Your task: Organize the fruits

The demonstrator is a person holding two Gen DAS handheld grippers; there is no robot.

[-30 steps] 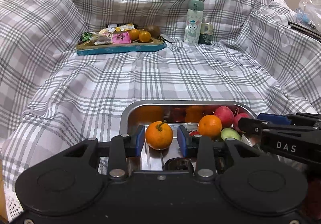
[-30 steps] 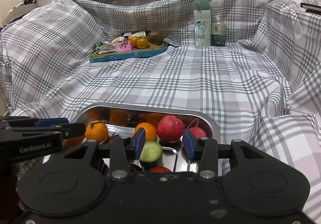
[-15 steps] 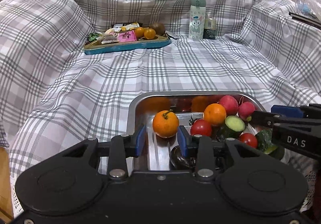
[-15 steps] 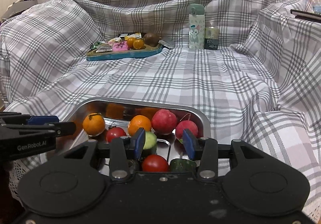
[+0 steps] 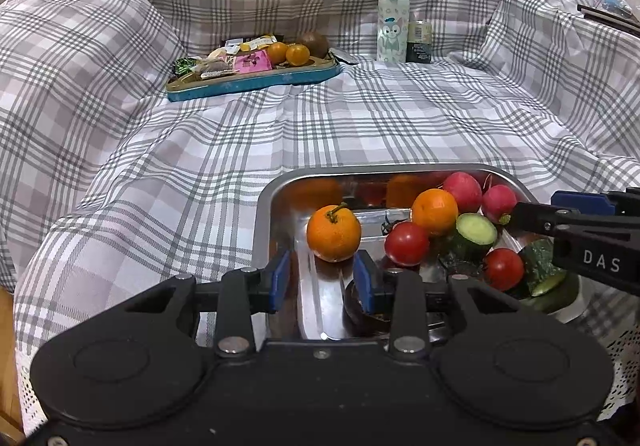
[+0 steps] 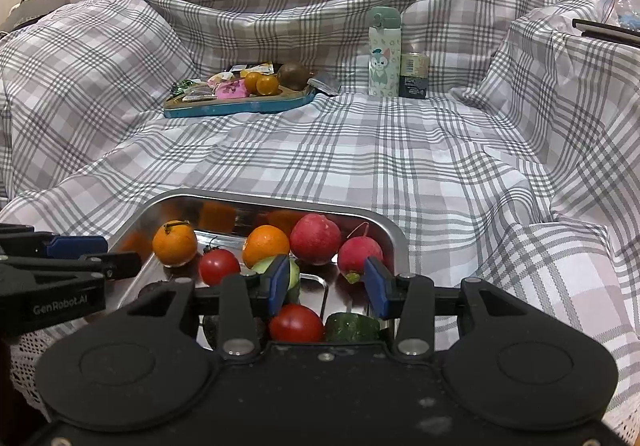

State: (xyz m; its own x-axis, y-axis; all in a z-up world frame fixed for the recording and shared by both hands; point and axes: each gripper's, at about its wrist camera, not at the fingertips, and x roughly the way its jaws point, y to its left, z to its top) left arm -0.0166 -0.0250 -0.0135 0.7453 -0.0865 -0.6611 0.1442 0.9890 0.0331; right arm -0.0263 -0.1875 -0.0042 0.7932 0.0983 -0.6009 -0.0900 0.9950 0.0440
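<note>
Plaid cloth point(image 5: 360, 134) is covering the whole surface and rising in folds behind it. At the near edge a steel tray point(image 5: 264, 214) is holding the produce: an orange point(image 5: 333, 233) sitting alone on the left, then a second orange point(image 5: 435, 211), two tomatoes point(image 5: 406, 243), two radishes point(image 5: 462, 191) and cut cucumber point(image 5: 476, 229) crowding together on the right. At the far left a blue tray point(image 5: 256, 80) is carrying snack packets plus two small oranges point(image 5: 297, 54) and a brown fruit point(image 5: 312, 43); a bottle point(image 5: 393, 20) and a can point(image 5: 418, 42) are standing at the far right.

Left gripper point(image 5: 322, 278) is hovering just near of the lone orange, its jaws standing apart and holding nothing, the orange lying beyond the tips and not between them. Right gripper point(image 6: 326, 282) is hanging over the right cluster, jaws likewise apart and empty, with a tomato point(image 6: 296, 323) and a cucumber piece point(image 6: 352, 326) lying beneath it.

Everything is sitting mixed in one tray, which would fit either fruit being gathered there or fruit about to be sorted out of it; the pictures are not settling which. Any grasp on the round orange would be calling for jaws centred across its widest part, since it could roll on the slick steel.
</note>
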